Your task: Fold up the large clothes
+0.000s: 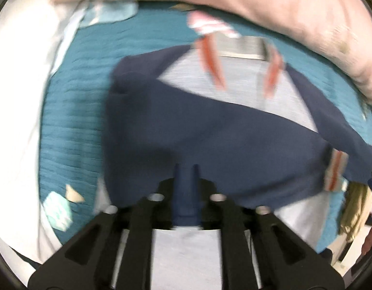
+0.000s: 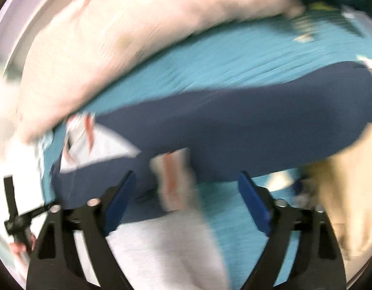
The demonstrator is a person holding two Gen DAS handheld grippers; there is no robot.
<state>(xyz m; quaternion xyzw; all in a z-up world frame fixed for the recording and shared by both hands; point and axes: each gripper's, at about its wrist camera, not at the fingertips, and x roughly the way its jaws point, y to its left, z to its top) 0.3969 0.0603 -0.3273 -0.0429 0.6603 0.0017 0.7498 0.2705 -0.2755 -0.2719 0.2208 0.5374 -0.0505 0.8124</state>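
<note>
A grey sweatshirt [image 1: 234, 84] with navy sleeves [image 1: 210, 140] and orange drawstrings lies on a teal bedspread [image 1: 75, 111]. My left gripper [image 1: 186, 169] is shut, its blue fingers pressed together on the navy sleeve cloth. A striped cuff [image 1: 334, 171] sits at the right. In the right wrist view my right gripper [image 2: 186, 183] is open wide, its blue pads [image 2: 120, 198] either side of the striped cuff [image 2: 174, 176], with the navy sleeve [image 2: 234, 125] beyond. Both views are motion-blurred.
The person's bare forearm [image 1: 234, 4] crosses the top of the left view and also crosses the right view [image 2: 113, 48]. Small light cloths [image 1: 58, 210] lie on the bedspread. A tan garment [image 2: 350, 181] lies at the right. White bedding [image 1: 17, 96] borders the left.
</note>
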